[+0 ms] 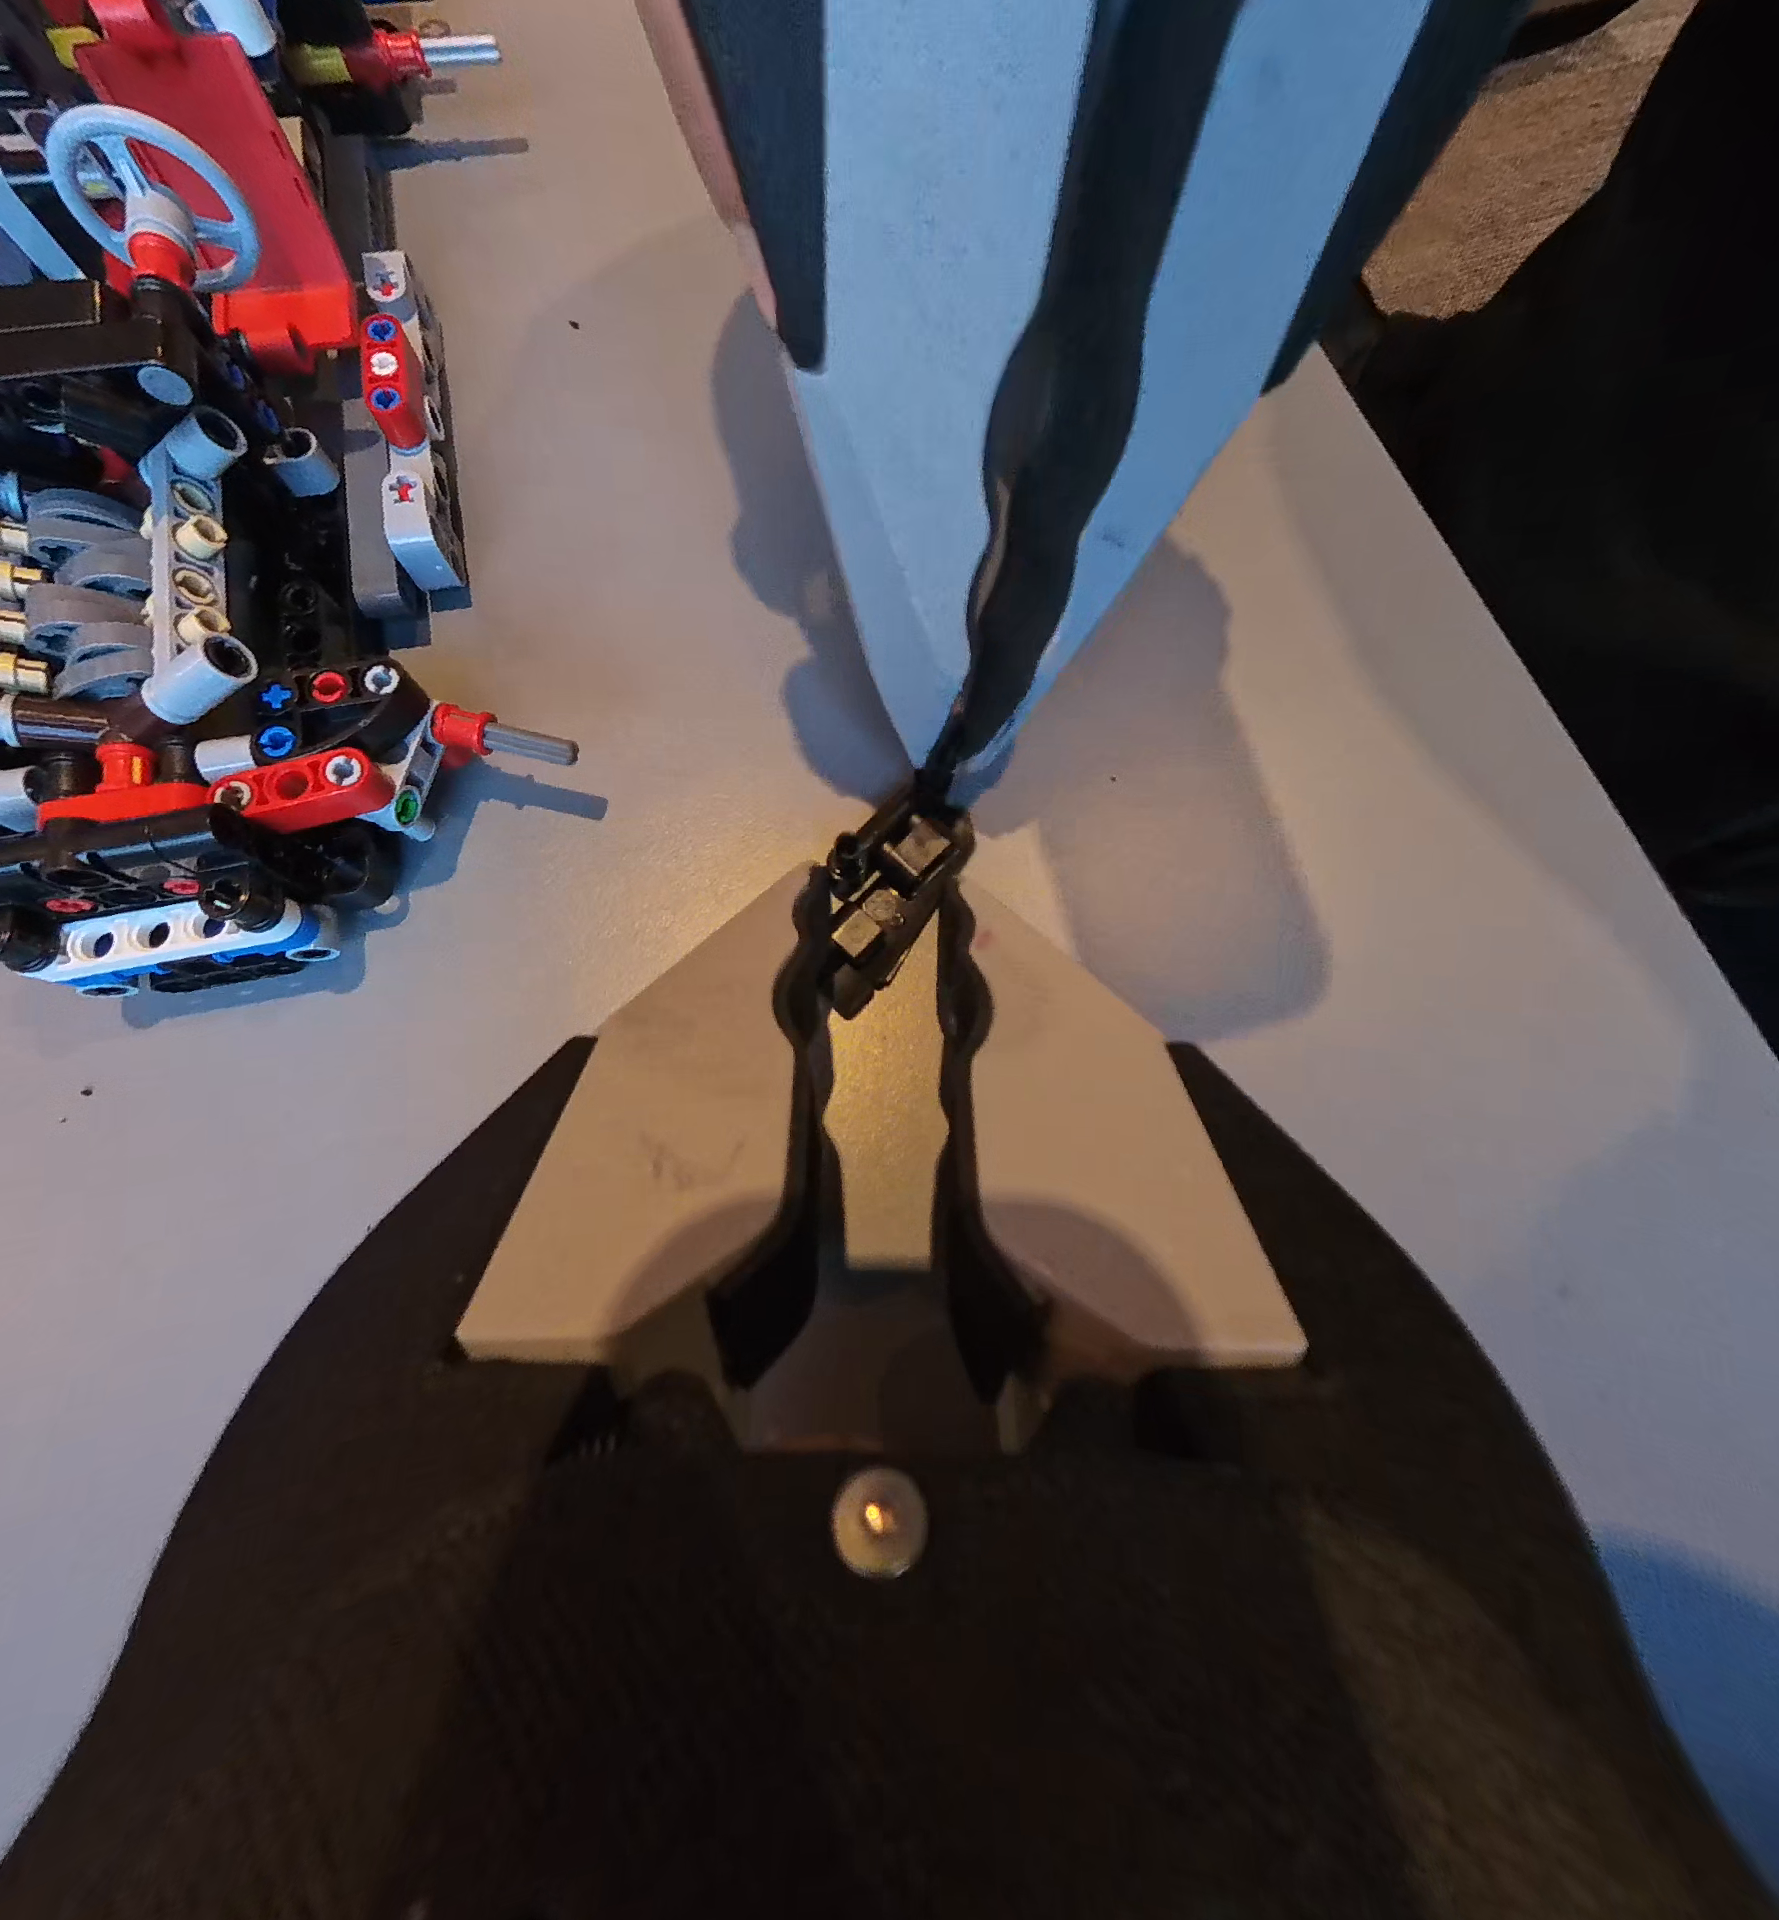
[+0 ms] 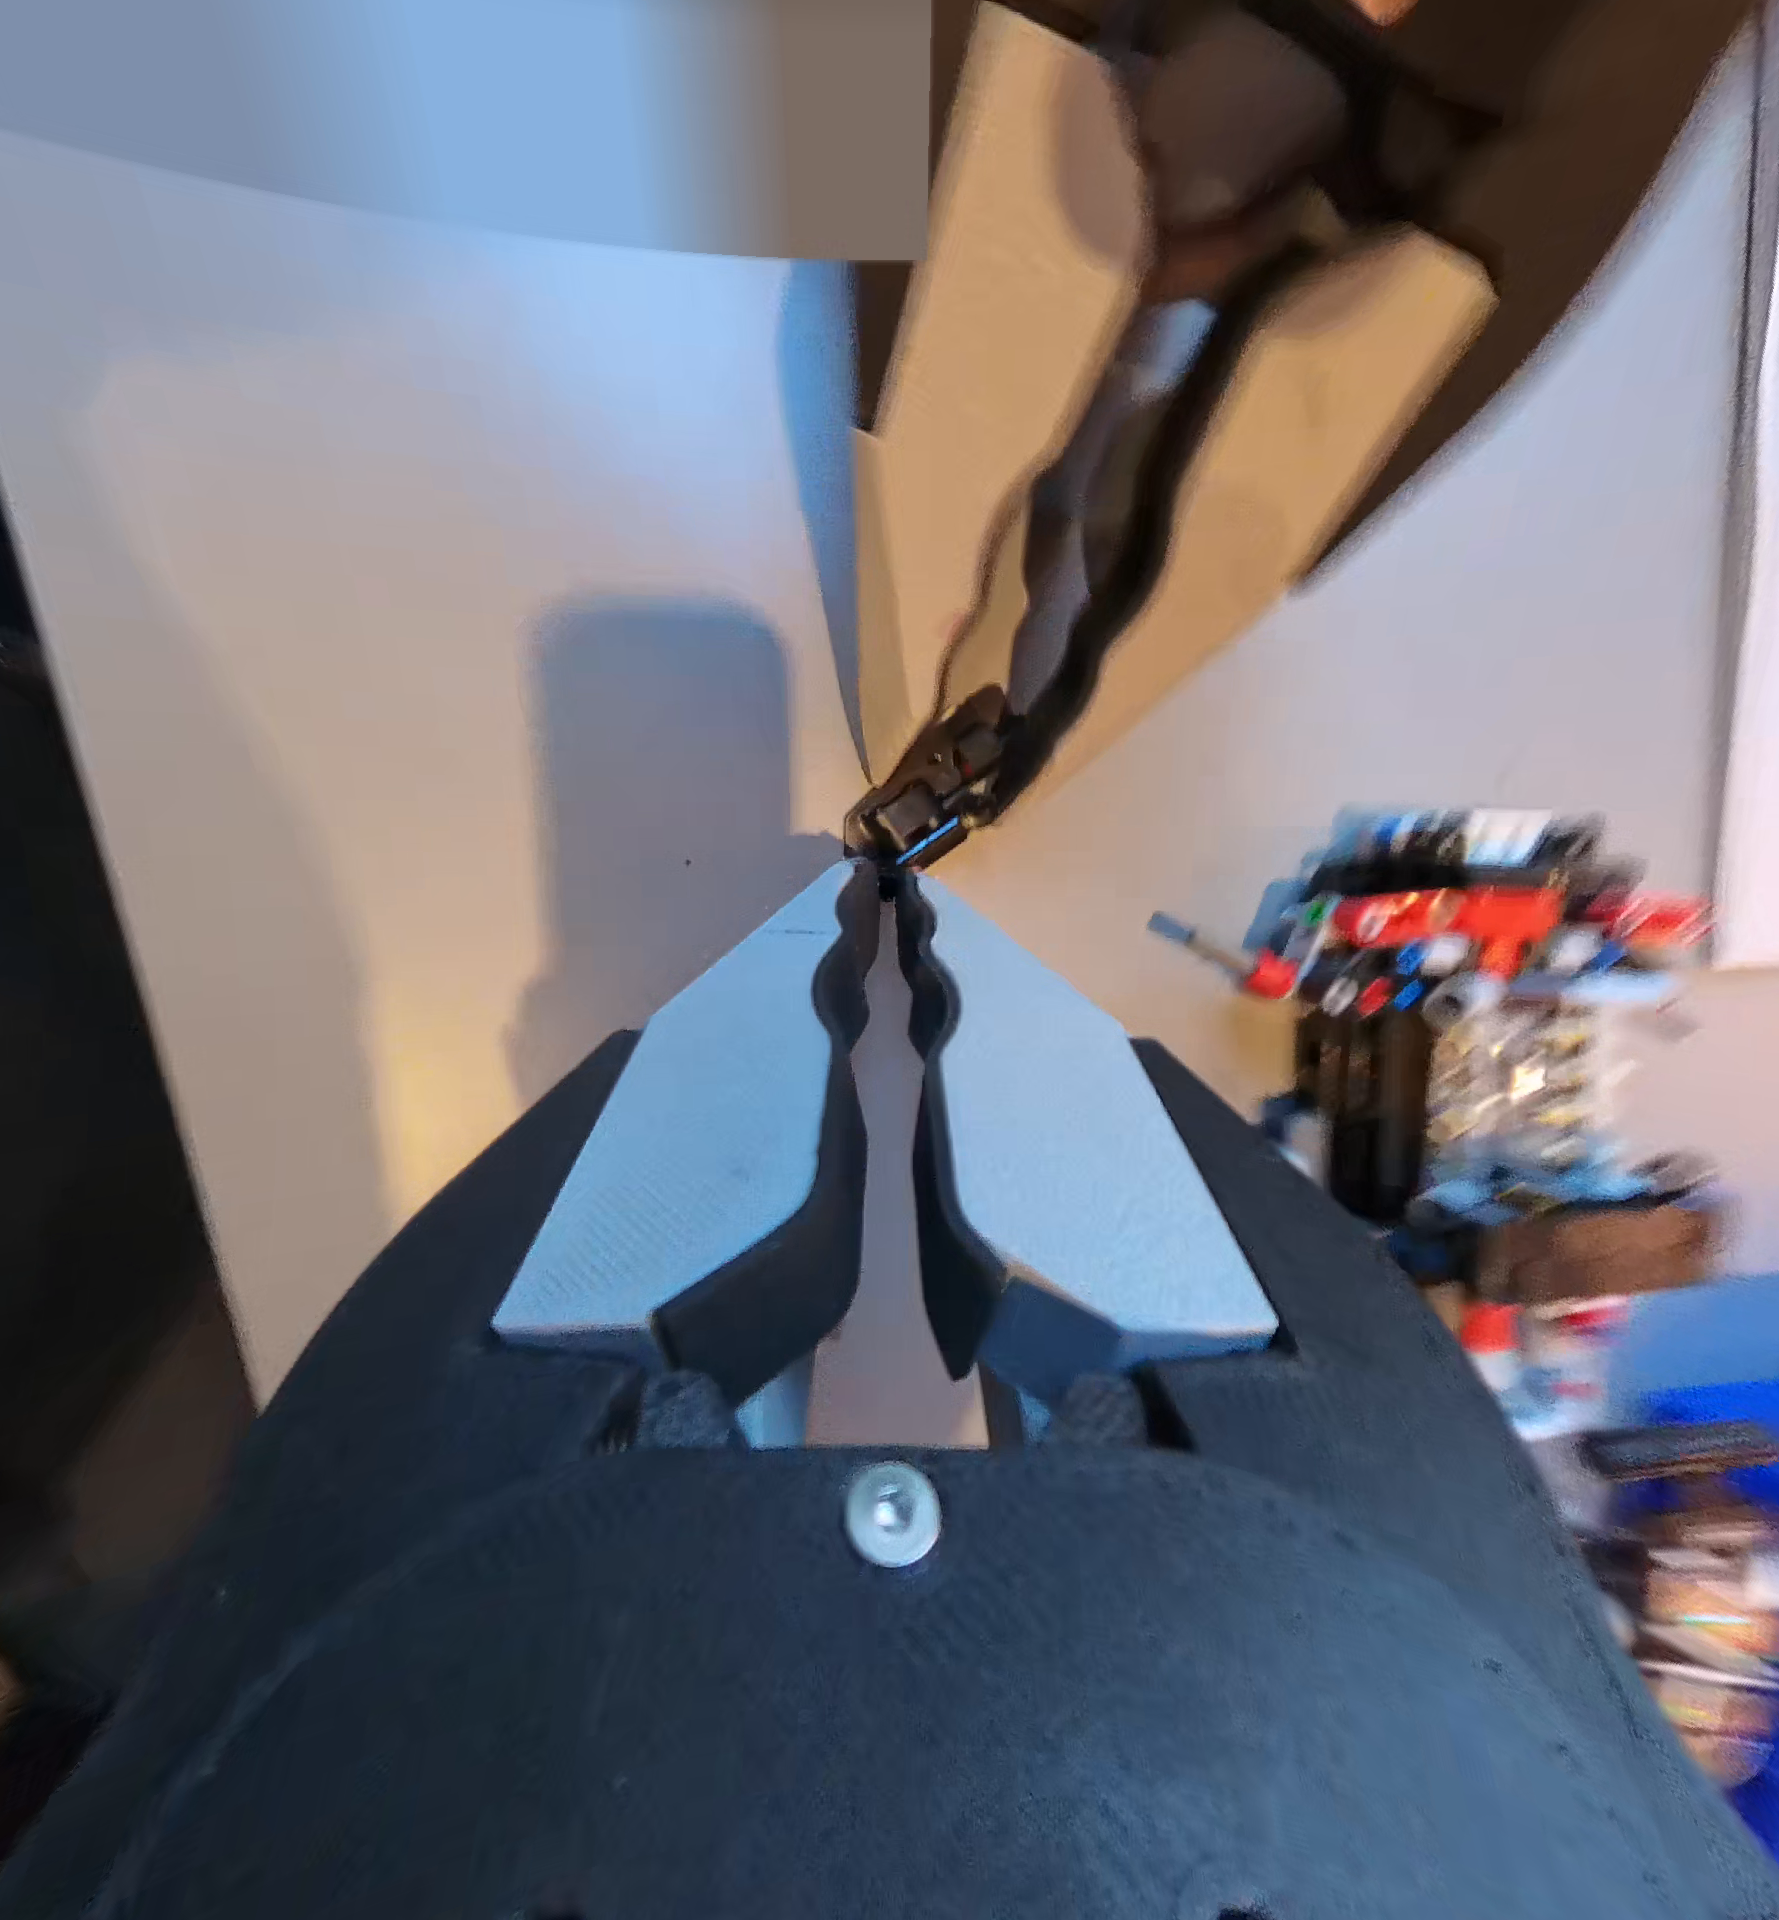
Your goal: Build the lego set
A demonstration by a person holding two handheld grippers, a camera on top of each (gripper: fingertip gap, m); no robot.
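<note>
while the two grippers meet tip to tip above the white table, the whole move turns on how the small black connector assembly lies between them. in the left wrist view the left gripper has its jaws drawn narrow onto that assembly, gripping its lower part, so that the piece's long axis runs roughly along the fingers and leans a little to one side. the right gripper comes in from the opposite side, jaws pinched almost together at the assembly's far end; what looks like a tiny black pin sits in its tips in the right wrist view, though blur leaves it uncertain whether that is a separate piece or the end of the assembly itself.

in the right wrist view the right gripper sits just below the assembly, touching or nearly touching it, with a thin blue edge showing on the part. both grippers are equally close, since the piece is shared between them.

the half-built lego vehicle, red, black and grey with a grey steering wheel, stands well apart at the table's left side. my judgement is that the step in hand is pressing the pin along the assembly's long axis, so the two grippers must stay in line; any sideways lean could twist the piece out of the narrow grip.
</note>
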